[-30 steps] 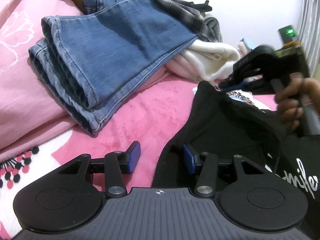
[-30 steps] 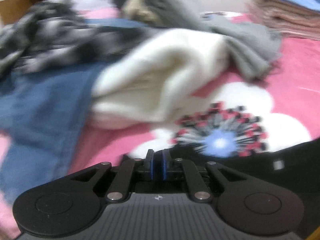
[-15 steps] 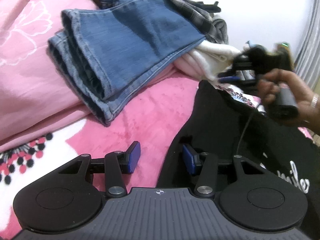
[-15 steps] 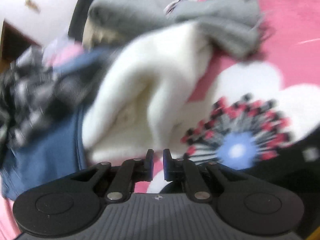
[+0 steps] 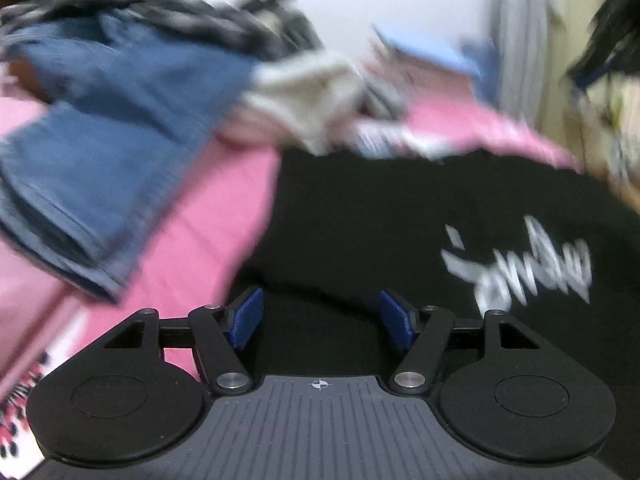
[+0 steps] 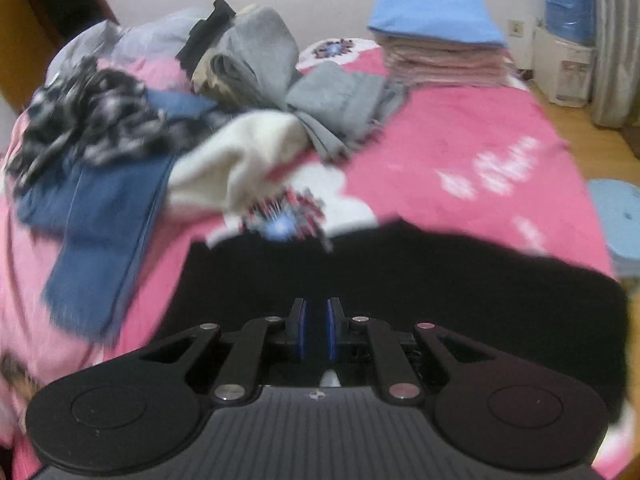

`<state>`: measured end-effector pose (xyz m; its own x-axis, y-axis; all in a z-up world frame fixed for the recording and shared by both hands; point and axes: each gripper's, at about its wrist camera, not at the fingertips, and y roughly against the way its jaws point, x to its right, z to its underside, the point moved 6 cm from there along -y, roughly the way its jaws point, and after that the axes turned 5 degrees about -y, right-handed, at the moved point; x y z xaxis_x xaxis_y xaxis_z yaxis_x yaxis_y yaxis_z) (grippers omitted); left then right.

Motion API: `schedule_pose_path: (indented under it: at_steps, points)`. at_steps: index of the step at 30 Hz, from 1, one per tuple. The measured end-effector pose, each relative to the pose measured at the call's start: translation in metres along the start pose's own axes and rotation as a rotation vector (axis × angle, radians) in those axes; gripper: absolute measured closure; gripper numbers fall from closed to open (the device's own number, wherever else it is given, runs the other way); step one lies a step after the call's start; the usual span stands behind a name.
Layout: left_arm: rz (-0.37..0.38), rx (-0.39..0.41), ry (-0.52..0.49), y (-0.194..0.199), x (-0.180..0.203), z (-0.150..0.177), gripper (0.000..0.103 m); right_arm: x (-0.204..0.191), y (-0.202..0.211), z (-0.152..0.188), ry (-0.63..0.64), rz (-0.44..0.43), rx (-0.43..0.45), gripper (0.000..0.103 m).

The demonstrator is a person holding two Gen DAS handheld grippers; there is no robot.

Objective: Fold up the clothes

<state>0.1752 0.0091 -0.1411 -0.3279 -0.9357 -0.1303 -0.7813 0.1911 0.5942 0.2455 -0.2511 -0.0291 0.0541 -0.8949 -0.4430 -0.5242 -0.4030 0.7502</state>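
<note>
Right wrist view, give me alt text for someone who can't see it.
The right gripper, fingers nearly closed with a narrow gap, sits over a black garment spread on a pink floral bedspread. Beyond it lie blue jeans, a cream garment, grey clothes and a folded stack topped with blue cloth.
</note>
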Motion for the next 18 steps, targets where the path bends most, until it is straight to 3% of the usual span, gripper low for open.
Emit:
schedule_pose_path:
  at_steps: [3,8,12,16,18]
  points:
    - [-0.007,0.005,-0.108,0.016,0.014,0.006,0.032,0.016,0.048,0.037,0.007,0.023,-0.006,0.092]
    - [0.026,-0.015,-0.118,0.065,0.015,-0.013,0.024,0.043,0.128,0.098,0.018,0.062,-0.016,0.09]
    - [0.095,-0.063,-0.136,0.104,0.024,-0.044,0.018,0.034,0.147,0.131,0.054,0.052,0.079,0.089]
    - [0.146,-0.125,-0.104,0.132,0.038,-0.087,0.007,0.023,0.153,0.138,0.034,0.088,0.168,0.074]
    - [0.138,-0.157,-0.079,0.145,0.045,-0.104,0.006,0.019,0.154,0.142,0.005,0.113,0.176,0.073]
